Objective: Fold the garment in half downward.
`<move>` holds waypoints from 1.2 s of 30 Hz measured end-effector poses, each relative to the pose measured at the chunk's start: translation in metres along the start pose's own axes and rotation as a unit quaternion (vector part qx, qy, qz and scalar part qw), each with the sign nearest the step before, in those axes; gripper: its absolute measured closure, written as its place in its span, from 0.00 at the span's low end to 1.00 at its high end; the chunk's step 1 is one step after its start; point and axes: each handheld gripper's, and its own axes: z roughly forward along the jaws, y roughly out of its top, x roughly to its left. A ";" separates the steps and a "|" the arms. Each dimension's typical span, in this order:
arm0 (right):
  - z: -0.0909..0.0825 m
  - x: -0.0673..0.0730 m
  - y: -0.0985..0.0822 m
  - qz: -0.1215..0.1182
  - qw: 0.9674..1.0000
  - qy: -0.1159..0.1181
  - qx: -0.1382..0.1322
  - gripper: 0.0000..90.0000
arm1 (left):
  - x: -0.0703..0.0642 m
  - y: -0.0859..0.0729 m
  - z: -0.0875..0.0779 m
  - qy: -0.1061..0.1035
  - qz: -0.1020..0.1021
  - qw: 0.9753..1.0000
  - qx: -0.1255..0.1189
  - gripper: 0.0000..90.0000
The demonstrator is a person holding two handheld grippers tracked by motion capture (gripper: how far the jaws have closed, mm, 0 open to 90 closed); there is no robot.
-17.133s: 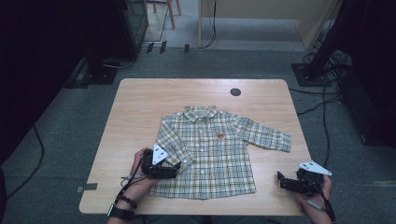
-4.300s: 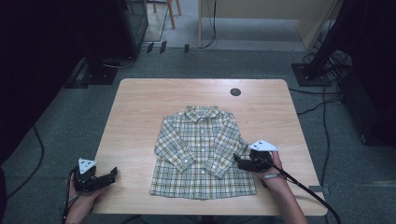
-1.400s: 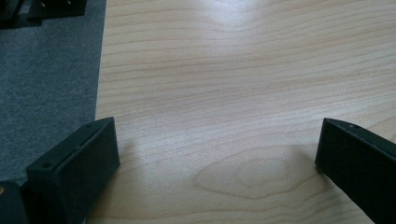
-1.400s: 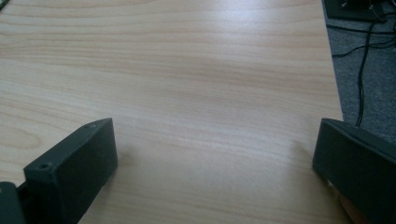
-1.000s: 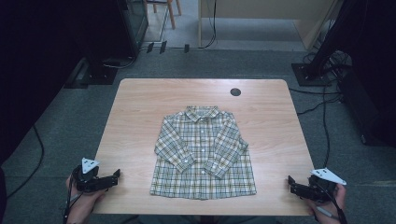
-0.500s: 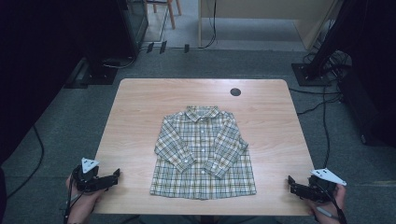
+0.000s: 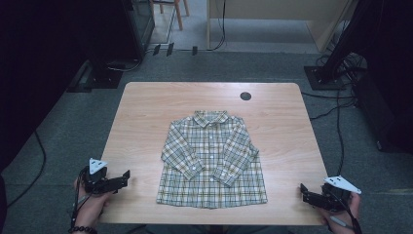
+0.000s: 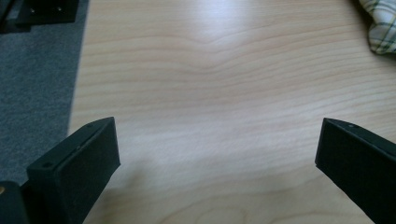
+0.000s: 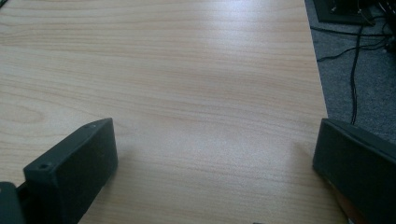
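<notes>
The plaid shirt point(image 7: 212, 161) lies flat in the middle of the tabletop point(image 7: 146, 122), a bit closer to the near edge than the far one. Its collar points to the far edge & its hem lies near the near edge, so the long way of the shirt runs near-to-far. Both sleeves are folded in over the front and cross down toward the middle. The left gripper point(image 7: 122, 176) sits by the near left corner, with jaws spread wide & nothing between them. The right gripper point(image 7: 303, 191) sits by the near right corner, also spread wide & holding nothing. In the left gripper view a bit of the shirt point(image 8: 384, 23) peeks in at the top right, w/ bare wood all the way to the jaws. The right gripper view looks over bare wood toward the right edge, w/ cables on the floor past it. So the shirt is between the two grippers, well apart from both. The left one looks a little nearer to the hem corner on its side, but it's close to even. I think the next fold needs each gripper to come in sideways toward the middle, to the shirt's long side edges or its hem corners. There is a small dark round spot point(image 7: 245, 96) near the far edge, out of the way.
</notes>
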 end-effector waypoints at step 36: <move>0.000 0.000 -0.001 -0.002 1.000 0.002 -0.002 0.00 | -0.050 0.047 0.072 -0.048 0.018 0.999 -0.001 0.00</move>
